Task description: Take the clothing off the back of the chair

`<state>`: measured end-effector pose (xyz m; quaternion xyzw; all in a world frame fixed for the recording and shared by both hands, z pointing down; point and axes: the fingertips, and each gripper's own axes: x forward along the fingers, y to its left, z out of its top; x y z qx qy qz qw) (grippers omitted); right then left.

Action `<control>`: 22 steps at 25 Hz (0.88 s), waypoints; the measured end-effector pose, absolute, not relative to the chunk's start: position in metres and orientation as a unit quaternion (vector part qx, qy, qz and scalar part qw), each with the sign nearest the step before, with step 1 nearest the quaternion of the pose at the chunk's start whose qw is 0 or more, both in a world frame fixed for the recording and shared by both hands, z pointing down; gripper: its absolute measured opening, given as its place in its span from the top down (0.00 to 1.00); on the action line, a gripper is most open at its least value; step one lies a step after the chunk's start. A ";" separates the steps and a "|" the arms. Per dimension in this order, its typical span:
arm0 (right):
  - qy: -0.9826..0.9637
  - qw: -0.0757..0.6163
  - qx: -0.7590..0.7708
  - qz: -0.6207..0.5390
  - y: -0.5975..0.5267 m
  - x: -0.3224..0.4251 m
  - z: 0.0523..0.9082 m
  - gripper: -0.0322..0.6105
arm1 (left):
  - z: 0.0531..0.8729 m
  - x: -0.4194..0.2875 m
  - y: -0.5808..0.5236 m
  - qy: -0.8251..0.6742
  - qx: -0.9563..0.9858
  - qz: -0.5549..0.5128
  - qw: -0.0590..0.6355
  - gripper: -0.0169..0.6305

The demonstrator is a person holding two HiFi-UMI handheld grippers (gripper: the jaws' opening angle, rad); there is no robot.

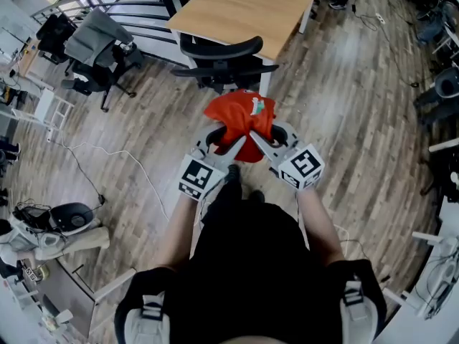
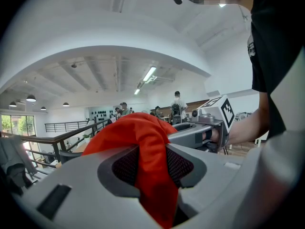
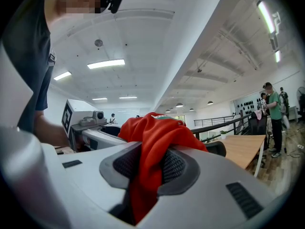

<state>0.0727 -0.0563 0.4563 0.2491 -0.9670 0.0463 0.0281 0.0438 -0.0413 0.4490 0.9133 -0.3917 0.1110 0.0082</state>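
A red garment [image 1: 240, 124] hangs bunched in the air between my two grippers, clear of the black office chair [image 1: 221, 56] behind it. My left gripper [image 1: 221, 140] is shut on its left side, and red cloth [image 2: 150, 166] fills the gap between that gripper's dark pads. My right gripper [image 1: 264, 139] is shut on the right side, with cloth [image 3: 150, 168] pinched between its pads as well. The chair's backrest [image 1: 222, 47] is bare. Each gripper view shows the other gripper's marker cube beside the cloth.
A wooden table [image 1: 247, 9] stands just behind the chair. A second chair draped with a grey garment [image 1: 97, 38] is at the far left. A cable [image 1: 107, 156] trails over the wood floor at left. People stand in the distance [image 3: 272, 113].
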 end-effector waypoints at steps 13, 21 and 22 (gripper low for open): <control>-0.967 0.041 0.248 0.041 -0.020 0.095 0.471 0.81 | 0.463 0.067 -0.006 -0.393 0.912 0.119 0.011 0.74; -0.967 0.041 0.247 0.043 -0.016 0.103 0.476 0.81 | 0.466 0.076 -0.003 -0.392 0.912 0.120 0.003 0.74; -0.967 0.042 0.248 0.043 -0.017 0.104 0.476 0.81 | 0.466 0.077 -0.004 -0.392 0.912 0.120 0.005 0.74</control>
